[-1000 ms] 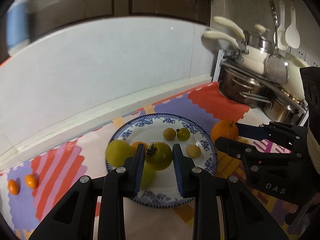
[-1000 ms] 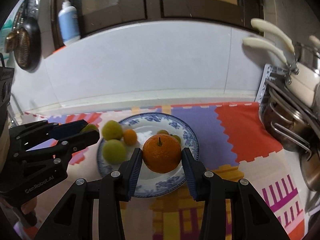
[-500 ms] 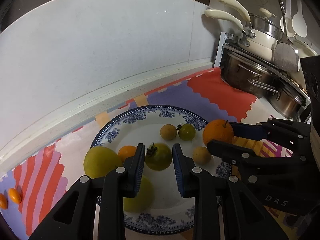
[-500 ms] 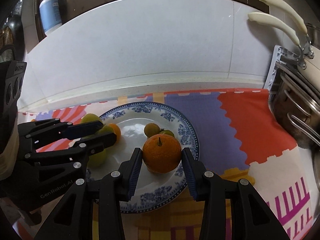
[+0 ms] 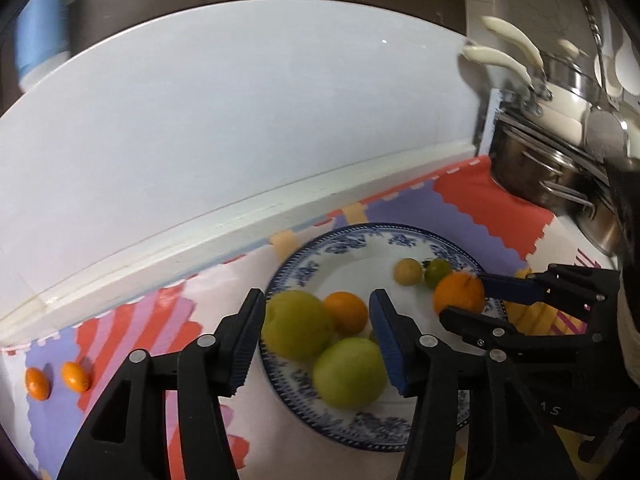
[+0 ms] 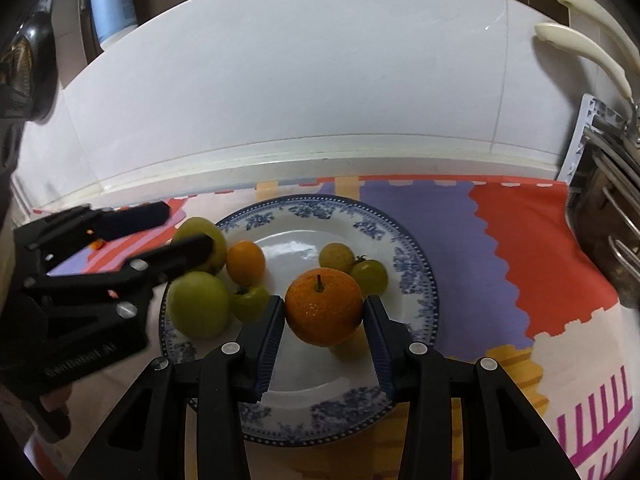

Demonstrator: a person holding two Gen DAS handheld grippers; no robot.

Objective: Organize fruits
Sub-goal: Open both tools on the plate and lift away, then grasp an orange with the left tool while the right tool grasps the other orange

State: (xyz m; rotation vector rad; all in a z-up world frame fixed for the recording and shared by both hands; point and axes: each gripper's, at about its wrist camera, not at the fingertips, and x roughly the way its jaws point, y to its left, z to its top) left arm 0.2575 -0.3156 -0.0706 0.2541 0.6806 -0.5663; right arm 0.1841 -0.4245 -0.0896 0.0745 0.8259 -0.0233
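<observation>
Our right tool (image 6: 323, 316) grips a large orange (image 6: 323, 306), both blue pads pressed against its sides, and holds it over the near half of the blue-and-white plate (image 6: 416, 276). In the left wrist view the same orange (image 5: 459, 294) sits between the right tool's fingers over the plate's right side.

Our left tool (image 5: 316, 338) stands wide with nothing between its fingers, hovering above the plate's left edge (image 5: 280, 280). Below it on the plate we see two big green fruits (image 5: 298, 324) (image 5: 349, 372) touching each other, with a small orange (image 5: 346, 312) just behind them. In the right wrist view a green tomato (image 6: 249, 302) rests against the nearer green fruit.

Farther back on the plate lie a small yellowish fruit (image 6: 337, 257) and a small green tomato (image 6: 370, 276), side by side.

The plate rests on a colourful mat (image 6: 520, 232) covering the bench. Two kumquats (image 5: 75, 376) (image 5: 37, 384) lie on the mat well apart from the plate, off to the left. Stacked steel pots (image 5: 560, 168) stand at the right end of the bench.
</observation>
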